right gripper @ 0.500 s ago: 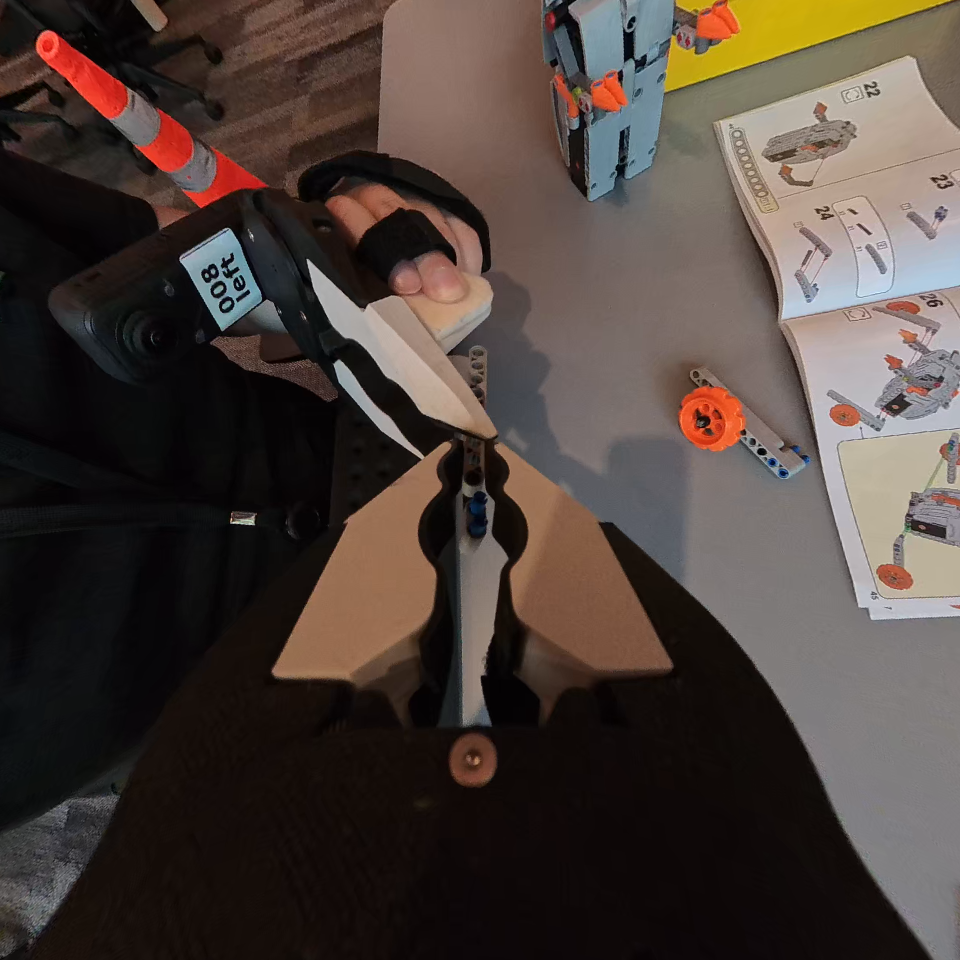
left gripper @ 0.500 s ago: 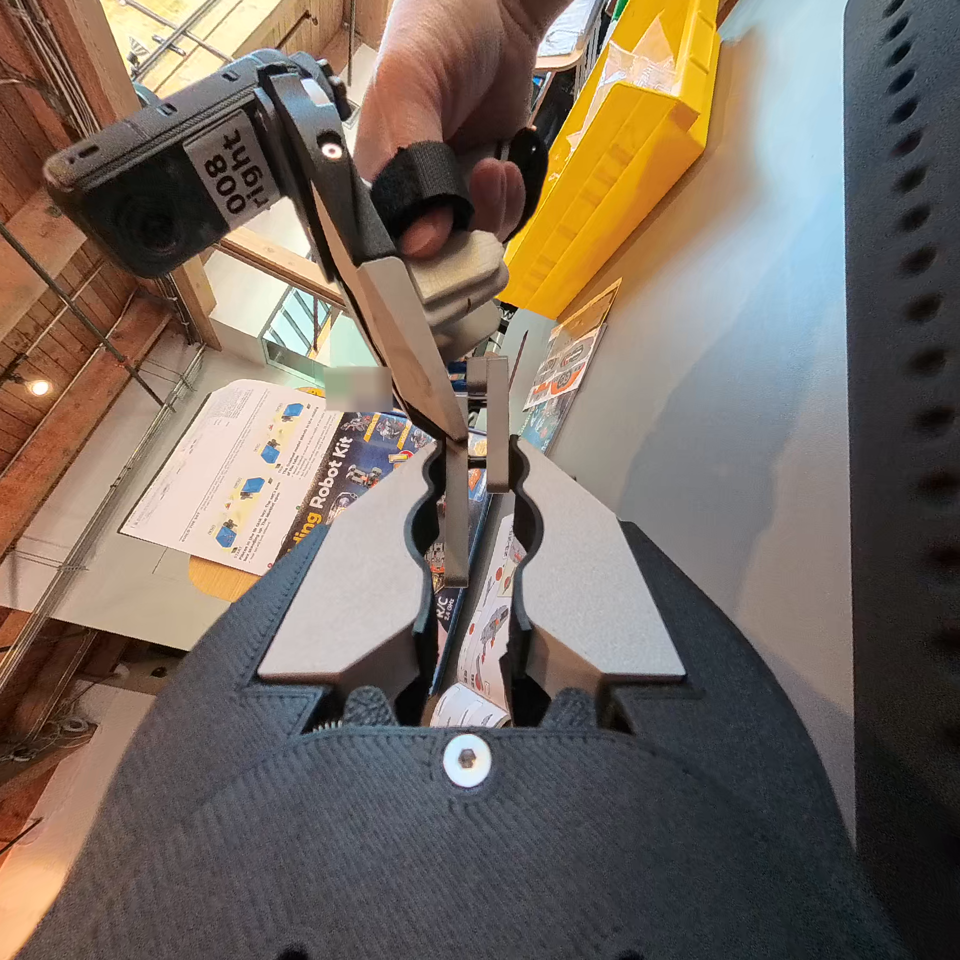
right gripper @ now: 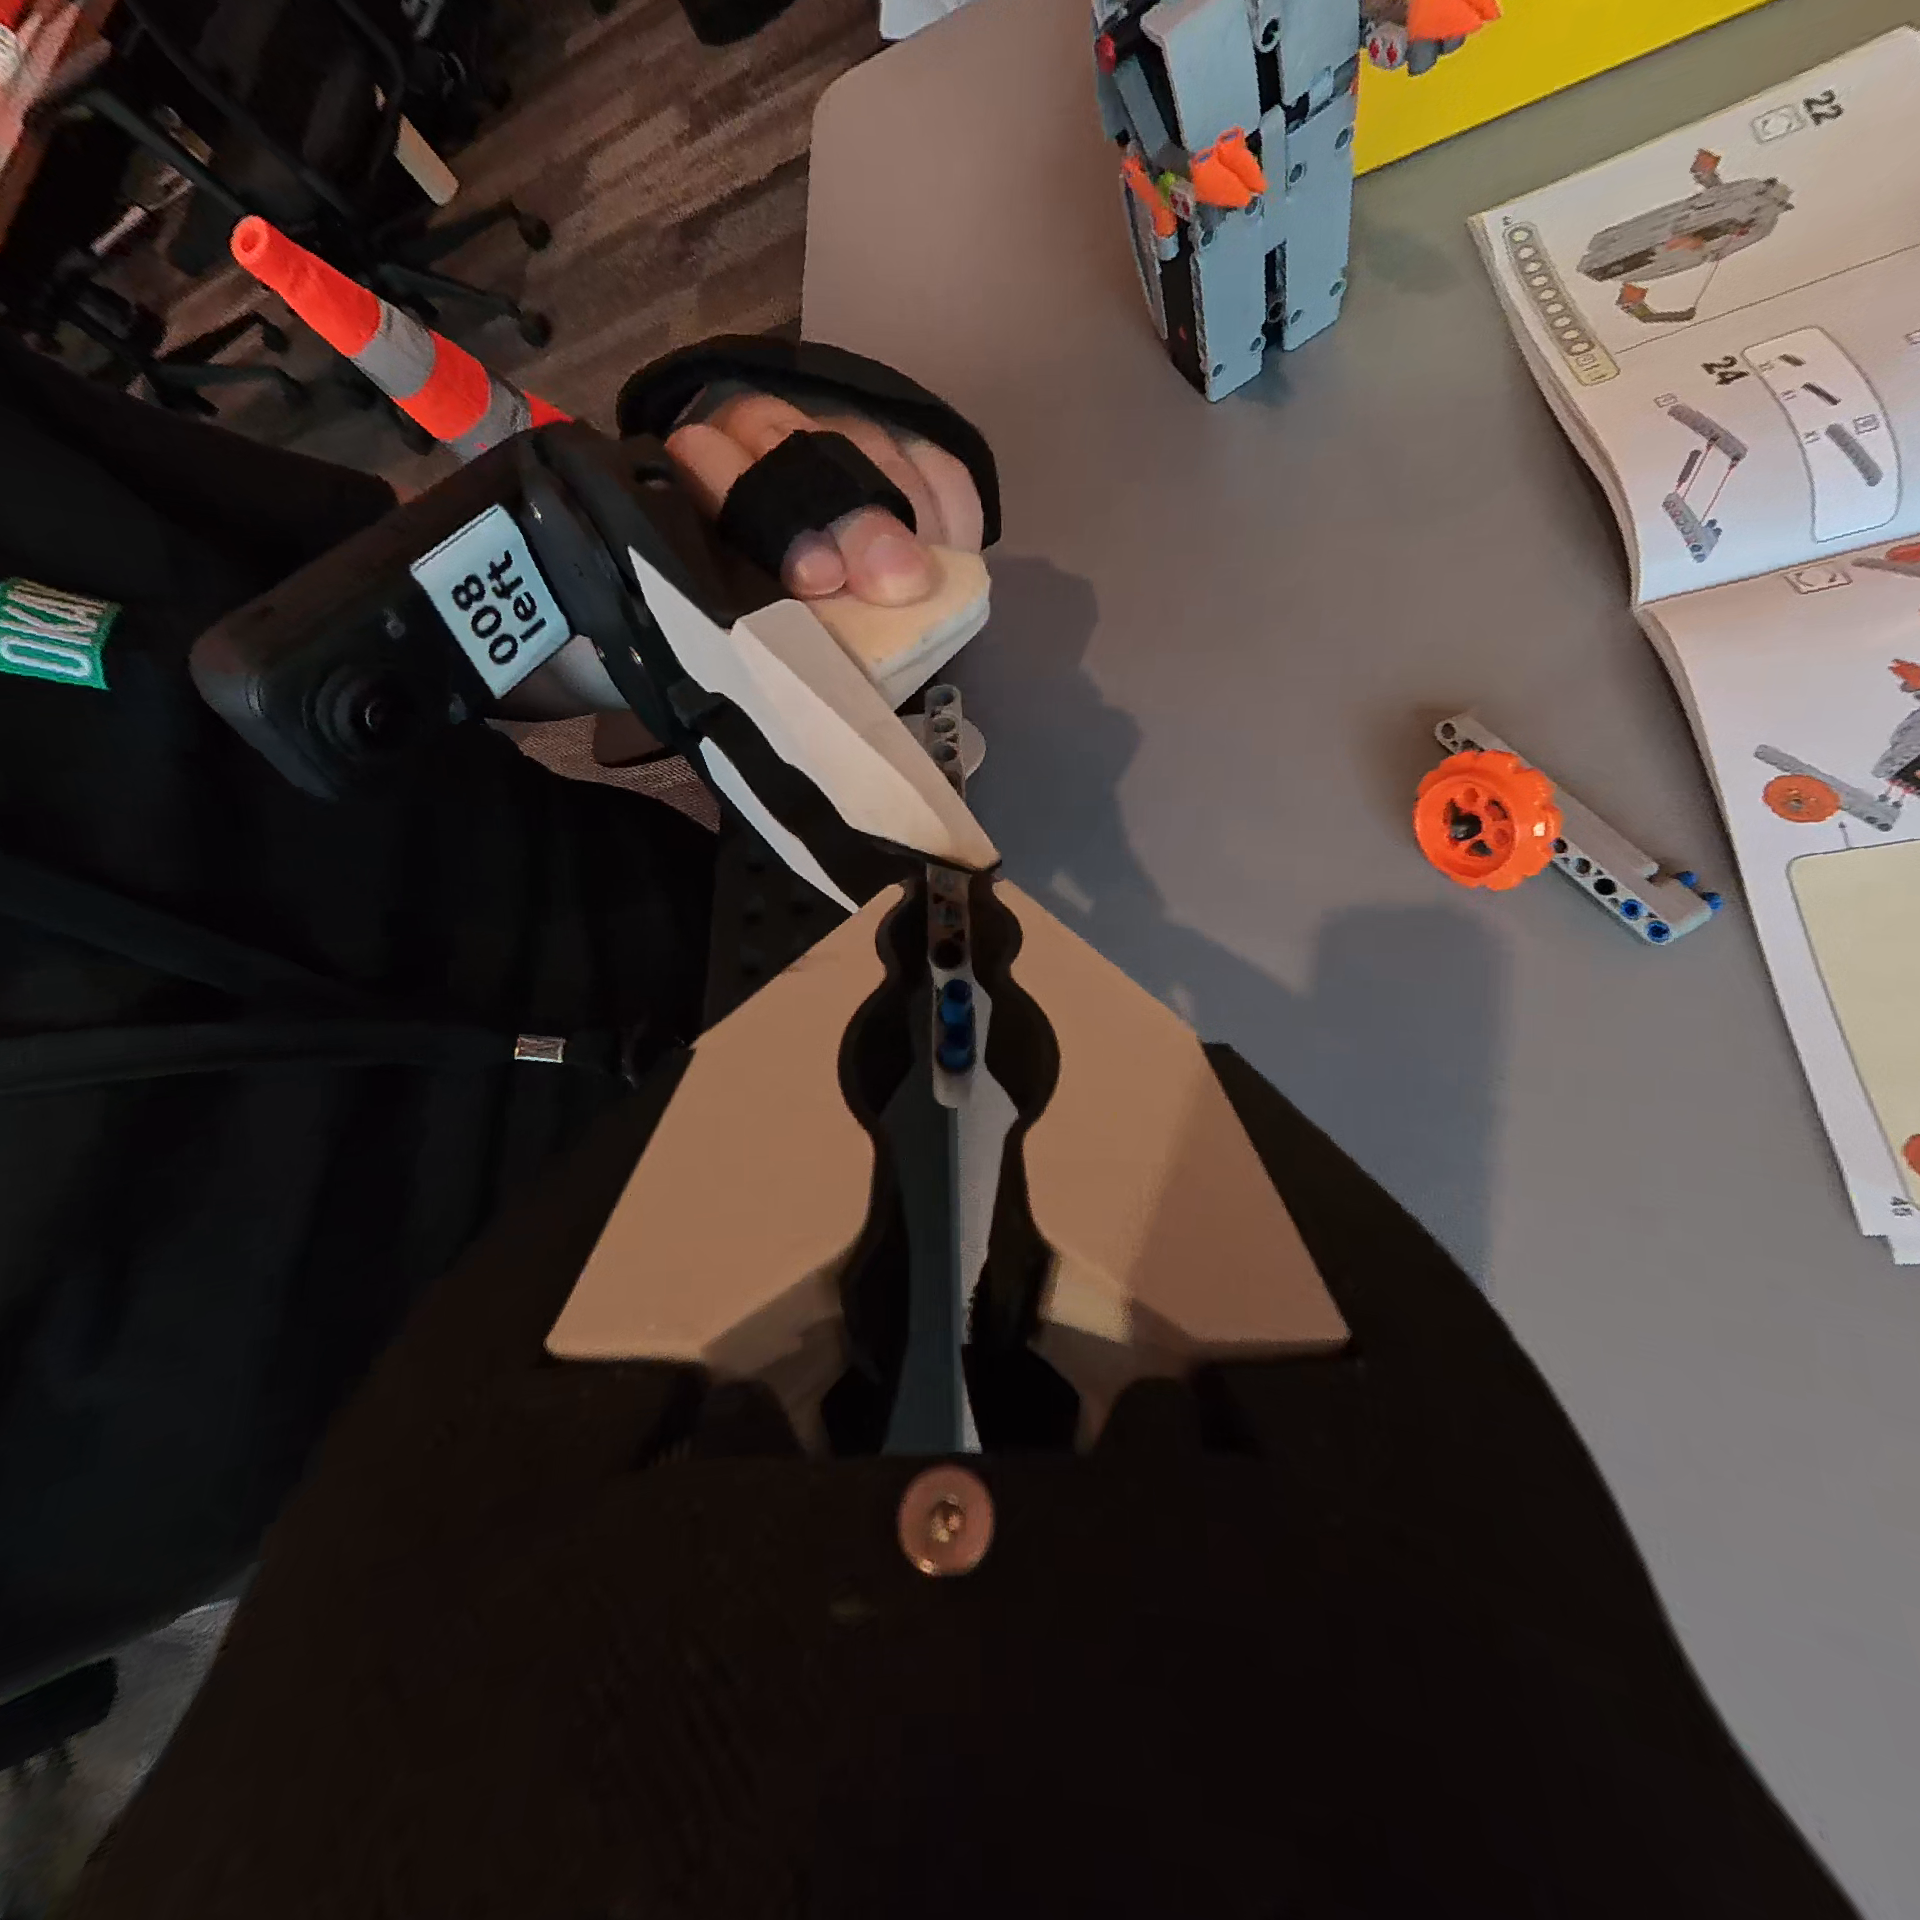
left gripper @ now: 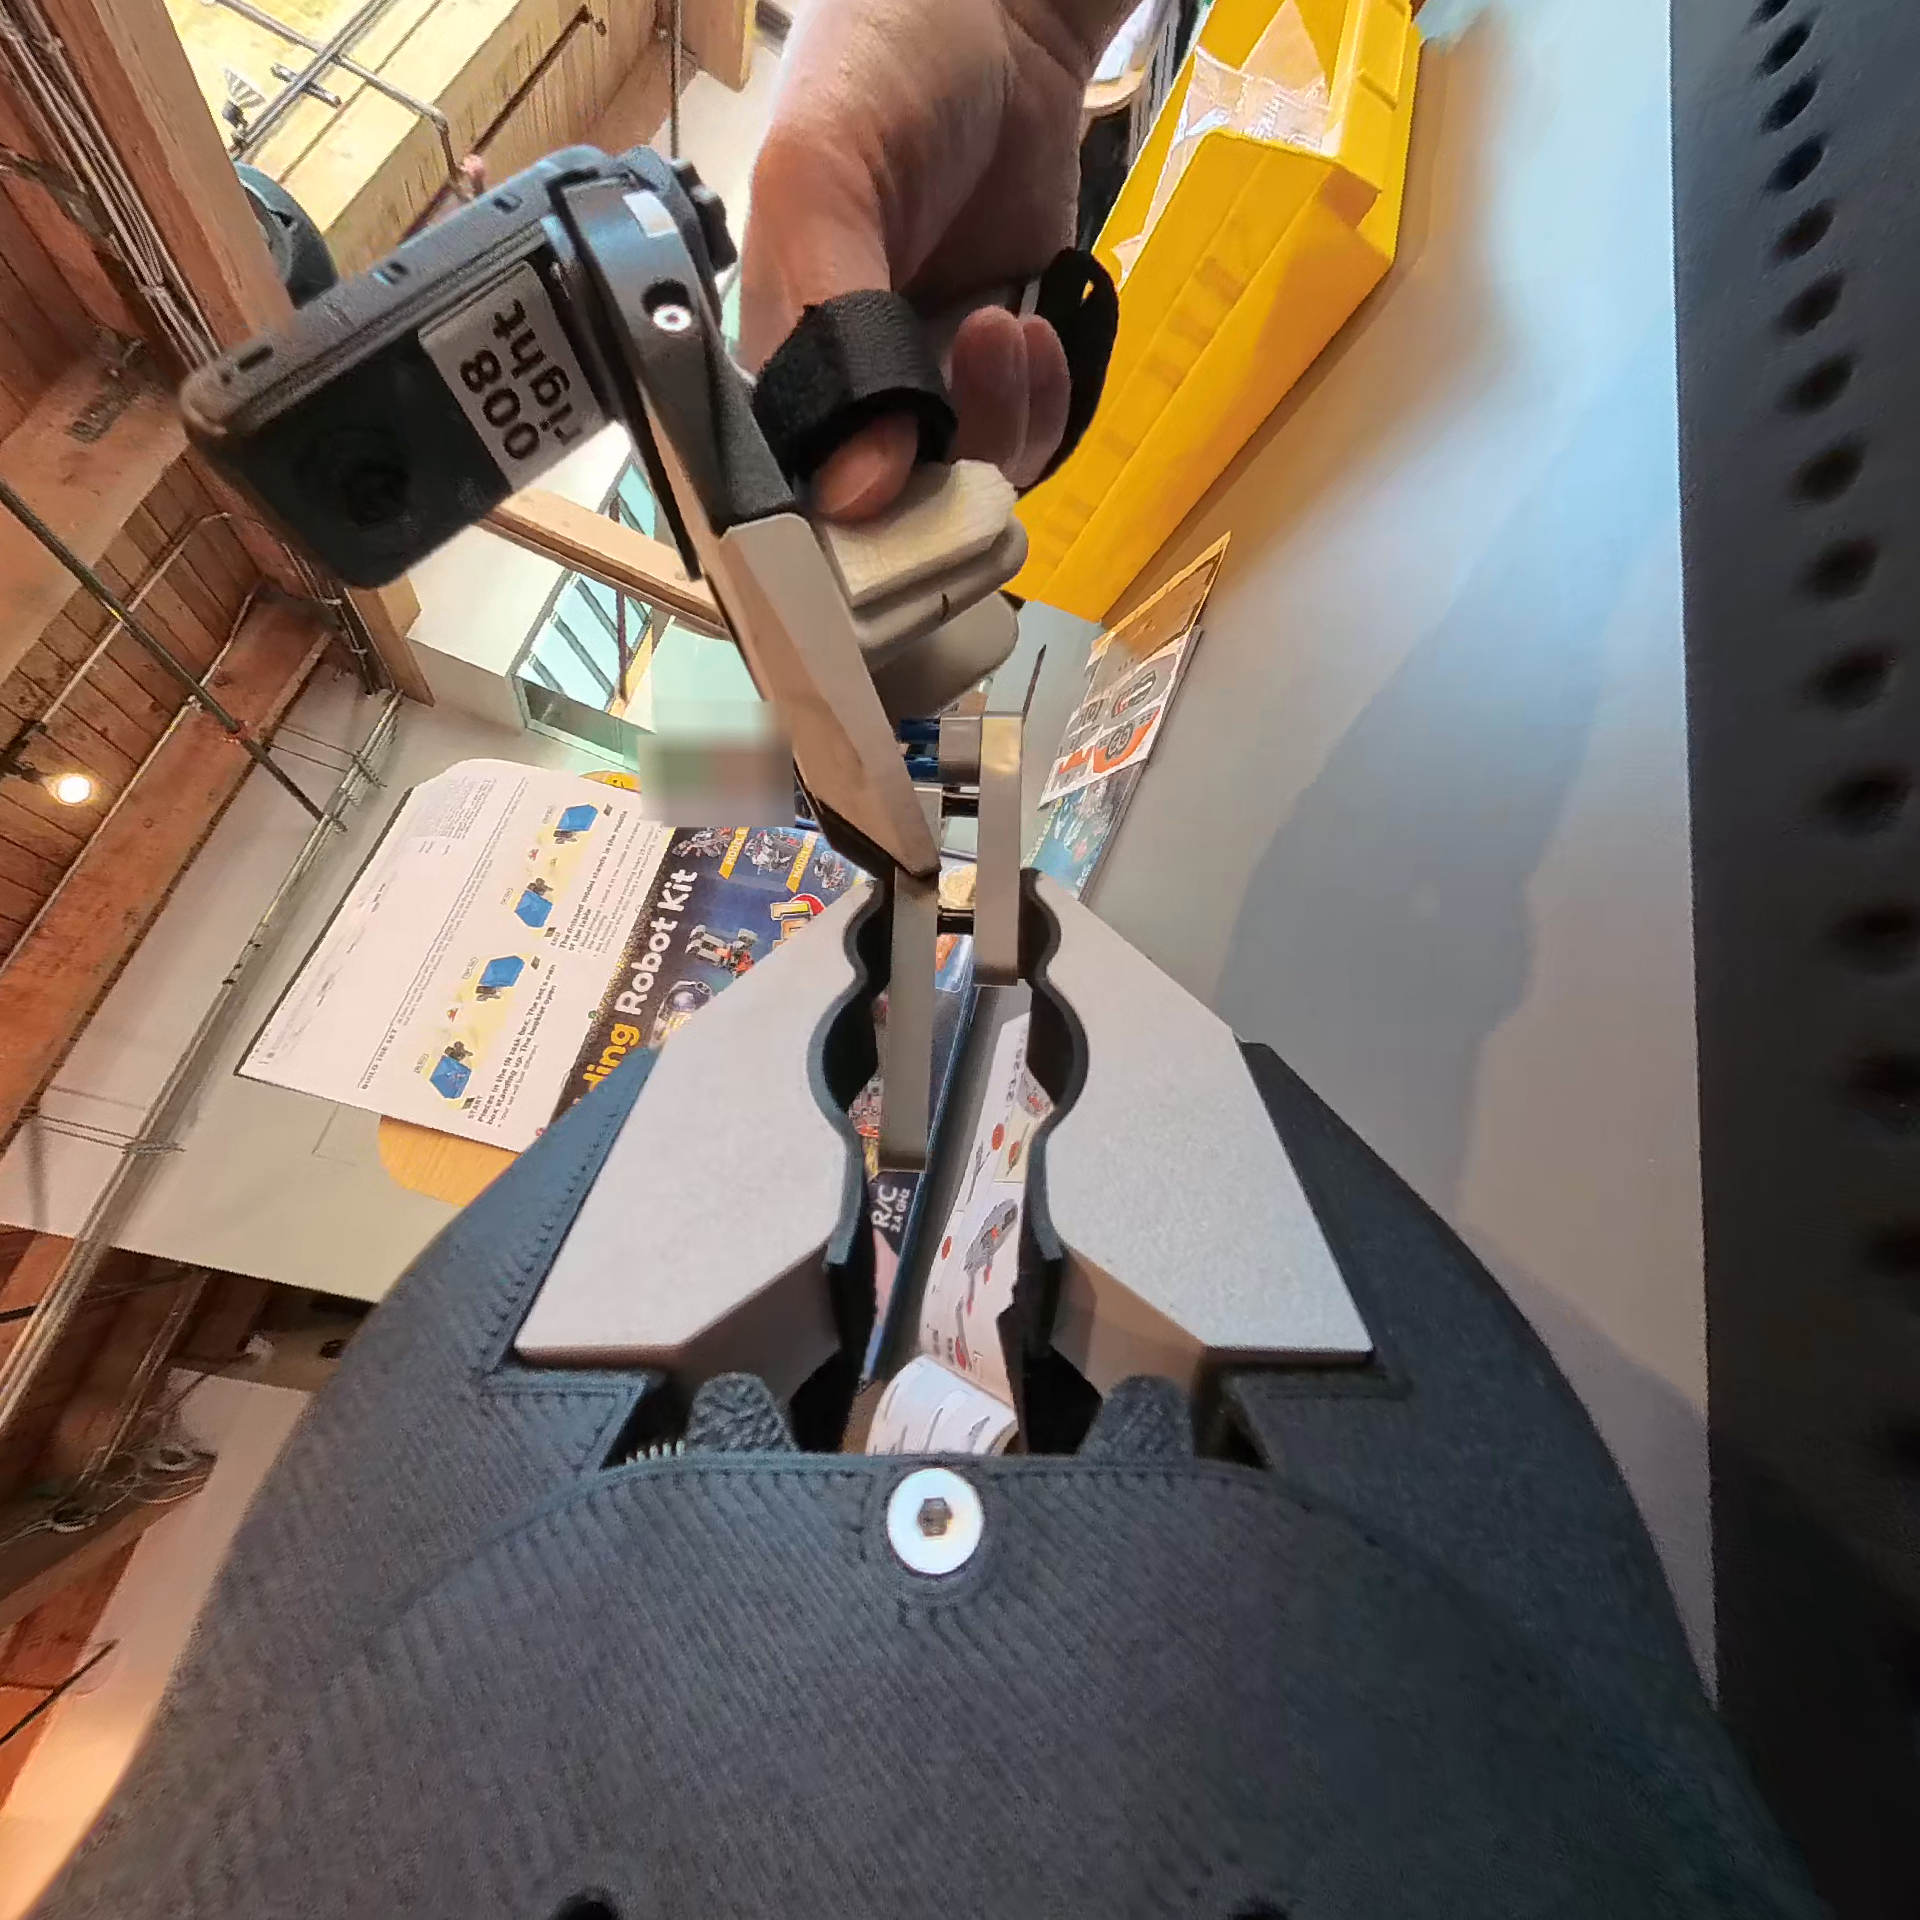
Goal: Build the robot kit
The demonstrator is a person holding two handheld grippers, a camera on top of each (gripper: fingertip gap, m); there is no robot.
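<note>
Both grippers meet tip to tip above the grey table. My left gripper is shut on a small assembly of two parallel grey beams joined by pins. The right gripper comes down from above, held by a hand, and its tip touches the same assembly. In the right wrist view my right gripper is shut on a grey holed beam with blue pins. The left gripper reaches in from the upper left and pinches the beam's far part.
On the table lie an orange wheel on a grey beam, an open instruction booklet and an upright grey block model. A yellow bin, a kit box and a printed sheet are farther off. An orange cone stands on the floor. The tips of both grippers are at nearly the same place.
Both grippers stay shut on the beam assembly. The views have shifted only slightly.
</note>
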